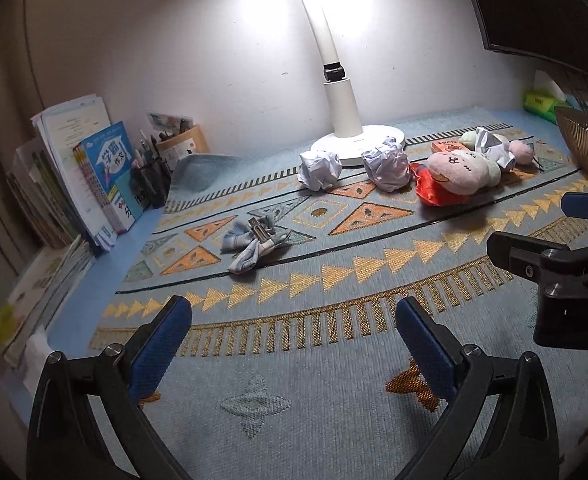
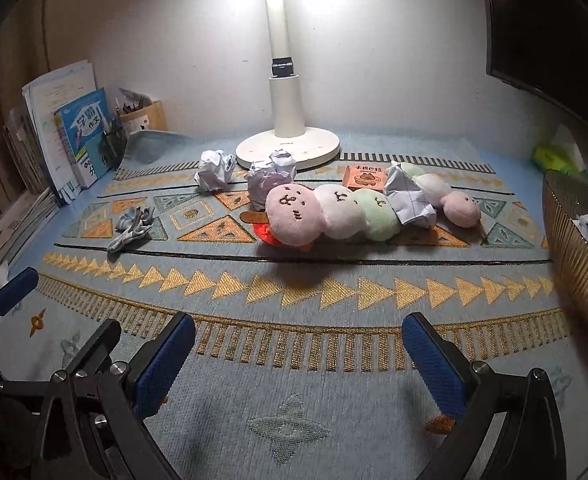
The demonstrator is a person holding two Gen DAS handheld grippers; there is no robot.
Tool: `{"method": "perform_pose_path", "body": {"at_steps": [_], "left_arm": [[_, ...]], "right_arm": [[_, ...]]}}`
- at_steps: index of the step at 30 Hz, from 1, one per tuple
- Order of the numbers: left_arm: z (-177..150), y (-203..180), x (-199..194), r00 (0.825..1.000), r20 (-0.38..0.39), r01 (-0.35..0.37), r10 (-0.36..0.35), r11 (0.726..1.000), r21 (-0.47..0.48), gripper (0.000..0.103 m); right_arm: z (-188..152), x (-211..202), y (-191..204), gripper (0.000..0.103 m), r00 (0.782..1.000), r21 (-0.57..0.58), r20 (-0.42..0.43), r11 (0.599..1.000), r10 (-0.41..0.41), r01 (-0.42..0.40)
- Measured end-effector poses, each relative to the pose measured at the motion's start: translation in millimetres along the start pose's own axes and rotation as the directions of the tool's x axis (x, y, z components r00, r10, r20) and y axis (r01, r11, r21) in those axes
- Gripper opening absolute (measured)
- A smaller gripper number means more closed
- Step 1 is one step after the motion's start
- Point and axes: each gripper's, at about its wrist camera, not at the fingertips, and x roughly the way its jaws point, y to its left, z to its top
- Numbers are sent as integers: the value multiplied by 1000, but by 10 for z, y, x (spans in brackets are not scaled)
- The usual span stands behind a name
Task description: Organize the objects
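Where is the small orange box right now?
In the right wrist view the small orange box lies right of centre on the mat, just right of the lamp base and behind the plush caterpillar.

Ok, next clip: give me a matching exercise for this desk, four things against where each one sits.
Things:
1. plush toy
2. hair bow
3. orange box
4. lamp base

Places:
A. behind the plush, near its middle
B. at the back by the wall
C. alone on the mat's left side
D. lying lengthwise across the mat's centre

Pairs: 1-D, 2-C, 3-A, 4-B
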Motion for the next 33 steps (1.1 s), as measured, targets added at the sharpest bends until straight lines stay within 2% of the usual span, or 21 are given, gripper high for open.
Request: {"method": "perform_pose_path", "body": {"at_steps": [4,10,15,20,24,27,31,33], "left_arm": [[-14,61,-15,1000,6,19,-18,999,-34,102],[-24,3,-36,1000,16,2,-2,1000,-6,102],[-26,45,-53,1000,26,-1,2,1000,-28,102],[-20,96,-51,1000,28,11,-9,998,-61,102],[-13,91,-28,1000,16,15,-14,998,-62,102],[-20,132,-47,1000,27,17,-15,996,-83,102],[-42,227,-108,997,65,39,-30,990,-133,102],[-31,249,-73,998,49,42,-35,989,-145,102]], "right_arm": [[-7,-36,8,103,1000,-7,16,1000,14,-14],[-17,-7,99,103,1000,-55,-1,998,11,-11],[-29,-53,130,103,1000,-74,26,997,12,-10],[-18,-64,105,103,999,-62,35,998,29,-27],[-10,-26,101,103,999,-59,12,997,44,-43],[-1,-45,24,103,995,-26,7,994,102,-102],[20,-73,-191,103,975,77,17,972,221,-221],[28,-66,-294,103,978,137,27,968,209,-210]]}}
